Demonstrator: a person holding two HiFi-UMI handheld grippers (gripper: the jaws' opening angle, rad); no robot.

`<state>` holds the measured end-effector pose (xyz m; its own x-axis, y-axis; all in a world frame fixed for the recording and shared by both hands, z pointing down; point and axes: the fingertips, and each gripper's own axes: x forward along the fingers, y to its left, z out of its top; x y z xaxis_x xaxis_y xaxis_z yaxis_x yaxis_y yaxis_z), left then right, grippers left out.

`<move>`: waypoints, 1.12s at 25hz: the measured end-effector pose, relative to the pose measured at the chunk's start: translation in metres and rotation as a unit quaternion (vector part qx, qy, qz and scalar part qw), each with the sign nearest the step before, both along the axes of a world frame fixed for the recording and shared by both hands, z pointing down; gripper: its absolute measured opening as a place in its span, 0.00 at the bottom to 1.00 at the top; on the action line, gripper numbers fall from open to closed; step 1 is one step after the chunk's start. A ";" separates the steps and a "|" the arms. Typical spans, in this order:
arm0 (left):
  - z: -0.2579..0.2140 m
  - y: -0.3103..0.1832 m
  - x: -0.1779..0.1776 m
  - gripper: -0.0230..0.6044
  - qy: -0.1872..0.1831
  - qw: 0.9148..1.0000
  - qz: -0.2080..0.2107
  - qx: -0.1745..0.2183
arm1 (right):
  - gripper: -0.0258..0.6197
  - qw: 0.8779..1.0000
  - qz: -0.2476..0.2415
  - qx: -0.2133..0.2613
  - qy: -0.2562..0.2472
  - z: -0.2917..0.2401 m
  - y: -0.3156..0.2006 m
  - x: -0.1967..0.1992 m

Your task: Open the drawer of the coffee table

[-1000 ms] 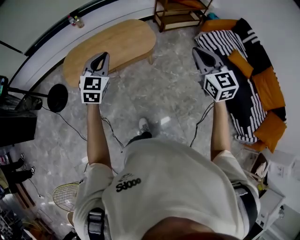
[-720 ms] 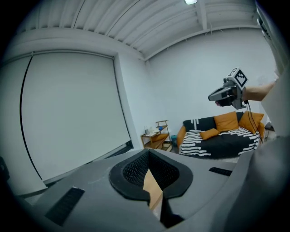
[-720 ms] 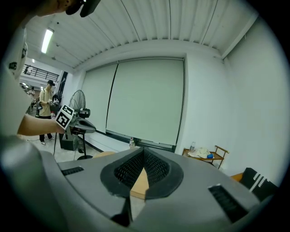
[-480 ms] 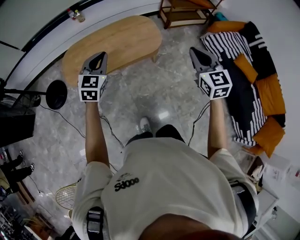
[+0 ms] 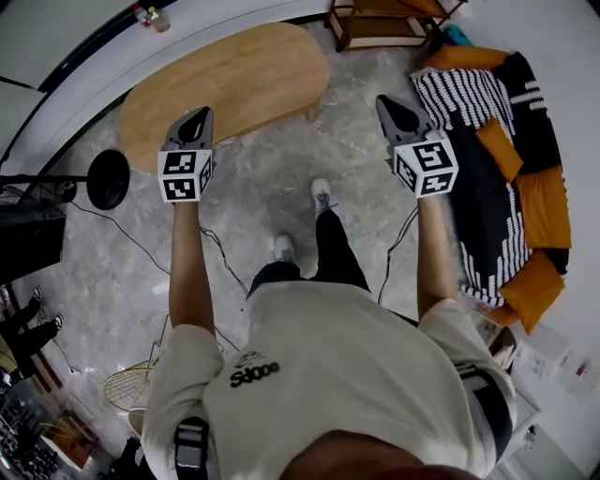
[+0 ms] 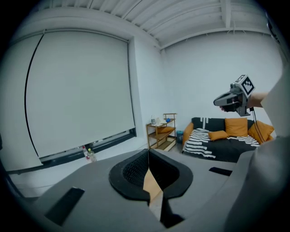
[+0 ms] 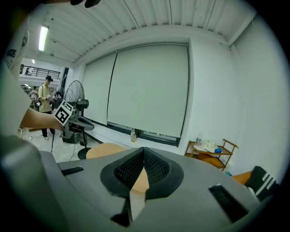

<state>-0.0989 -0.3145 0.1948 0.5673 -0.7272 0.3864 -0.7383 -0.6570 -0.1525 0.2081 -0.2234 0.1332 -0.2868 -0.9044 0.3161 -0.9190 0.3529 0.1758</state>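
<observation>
The coffee table (image 5: 234, 89) is a low oval wooden table on the grey floor, ahead and to the left in the head view. No drawer shows in any view. My left gripper (image 5: 199, 117) hangs in the air over the table's near edge, jaws shut on nothing. My right gripper (image 5: 386, 103) hangs over bare floor to the right of the table, also shut and empty. In the left gripper view the shut jaws (image 6: 148, 156) show a strip of the table top (image 6: 152, 186) behind them. In the right gripper view the table (image 7: 106, 151) lies behind the shut jaws (image 7: 144, 154).
A sofa (image 5: 506, 159) with orange cushions and a striped blanket runs along the right. A wooden shelf (image 5: 384, 19) stands at the back, a fan's round base (image 5: 108, 178) at the left, with cables on the floor. My forward foot (image 5: 321, 197) is on the floor between the arms.
Both grippers have moved forward and down towards the coffee table, still shut. One leg has stepped forward, and the table and sofa sit nearer in view.
</observation>
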 end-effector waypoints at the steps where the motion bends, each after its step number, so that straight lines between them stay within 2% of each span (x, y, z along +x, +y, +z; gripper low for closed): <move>1: 0.008 -0.006 0.003 0.06 0.000 1.000 -0.002 -0.001 | 0.04 1.000 -0.008 -0.001 -0.002 0.008 -0.010 0.004; 4: 0.040 -0.023 0.011 0.07 -0.006 1.000 -0.008 -0.006 | 0.03 1.000 -0.020 -0.007 0.002 0.043 -0.039 0.015; 10: 0.120 -0.037 0.026 0.07 -0.005 1.000 -0.007 -0.017 | 0.04 1.000 -0.015 -0.015 0.000 0.132 -0.085 0.040; 15: 0.213 -0.052 0.028 0.07 -0.002 1.000 -0.008 -0.022 | 0.05 0.999 -0.015 -0.028 -0.005 0.221 -0.119 0.048; 19: 0.292 -0.064 0.027 0.07 0.003 1.000 -0.017 -0.017 | 0.11 0.999 -0.026 -0.041 -0.001 0.301 -0.134 0.050; 25: 0.429 -0.070 0.024 0.07 0.000 0.999 -0.020 -0.030 | 0.13 0.998 -0.036 -0.038 0.020 0.421 -0.153 0.046; 28: 0.483 -0.077 0.015 0.07 0.000 0.999 -0.031 -0.020 | 0.13 0.999 -0.029 -0.028 0.023 0.468 -0.160 0.051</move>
<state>-0.0835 -0.3913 0.6778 0.5218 -0.7451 0.4155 -0.7778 -0.6155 -0.1269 0.2589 -0.3831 0.6016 -0.3226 -0.8666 0.3807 -0.8876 0.4167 0.1964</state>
